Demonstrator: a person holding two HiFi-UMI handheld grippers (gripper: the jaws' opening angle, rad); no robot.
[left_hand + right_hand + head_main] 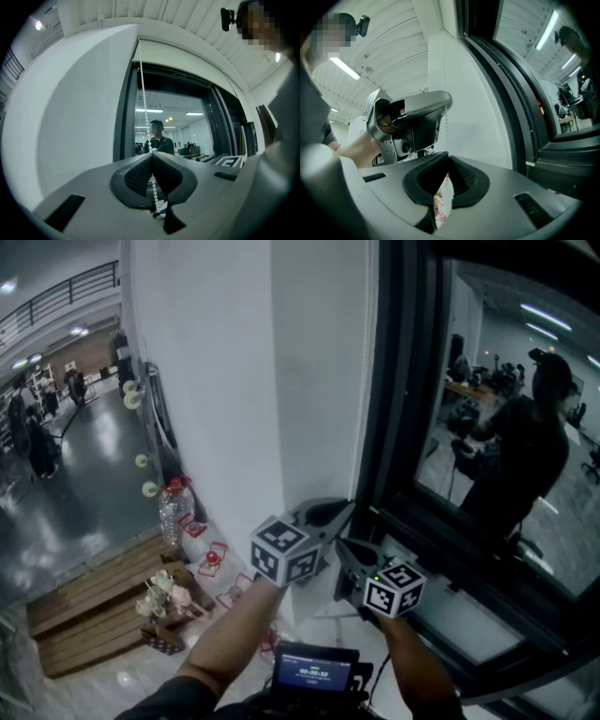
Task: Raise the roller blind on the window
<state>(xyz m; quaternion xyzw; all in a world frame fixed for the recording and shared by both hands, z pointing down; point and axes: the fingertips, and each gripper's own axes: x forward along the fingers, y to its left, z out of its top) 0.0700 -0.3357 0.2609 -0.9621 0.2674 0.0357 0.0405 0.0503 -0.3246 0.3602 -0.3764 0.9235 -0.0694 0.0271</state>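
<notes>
Left gripper (151, 154) is clamped on the chain (144, 108), held level, a little higher than the right gripper (448, 155). The right's jaws are closed too. The chain runs down to their tips, but I cannot tell whether it is pinched there. Beyond, the window (187, 126) glass shows bare, with no blind fabric across it. Raising looks well along; how much remains is unclear.

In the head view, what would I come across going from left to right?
Wooden pallet → water bottle → left gripper's marker cube → right gripper's marker cube → dark figure in the window glass.
</notes>
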